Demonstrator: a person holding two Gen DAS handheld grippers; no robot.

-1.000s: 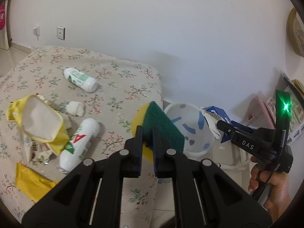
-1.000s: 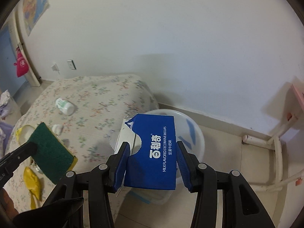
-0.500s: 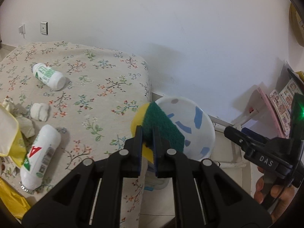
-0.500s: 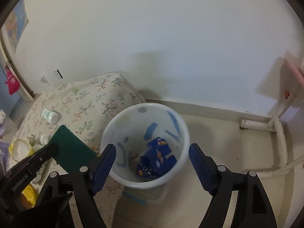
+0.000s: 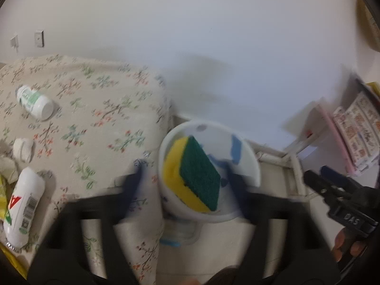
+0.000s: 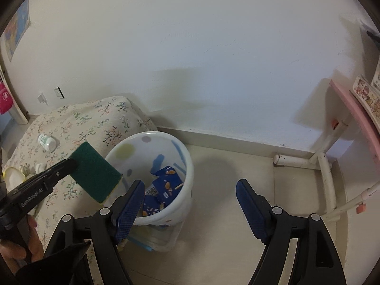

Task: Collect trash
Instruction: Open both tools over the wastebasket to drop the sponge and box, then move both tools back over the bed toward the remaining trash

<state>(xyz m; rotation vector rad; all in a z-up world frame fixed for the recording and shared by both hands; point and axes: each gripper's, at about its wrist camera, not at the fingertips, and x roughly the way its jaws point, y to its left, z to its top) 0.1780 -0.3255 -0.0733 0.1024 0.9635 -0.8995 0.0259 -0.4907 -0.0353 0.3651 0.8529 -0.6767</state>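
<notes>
Sponge [image 5: 193,174] dropped over the bin [image 6: 187,156] at twelve o'clock, both grippers' fingers spread wide; bottles [image 5: 22,207] left on the bed [image 5: 99,118]

floral bed [image 5: 99,109], bottles [image 5: 35,103], bin [image 6: 187,166] on floor [image 6: 237,173]

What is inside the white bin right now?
In the right wrist view, the white bin holds a crumpled blue snack box near the bottom. The right gripper's finger hides part of the floor of the bin, so smaller scraps there cannot be ruled out.
</notes>
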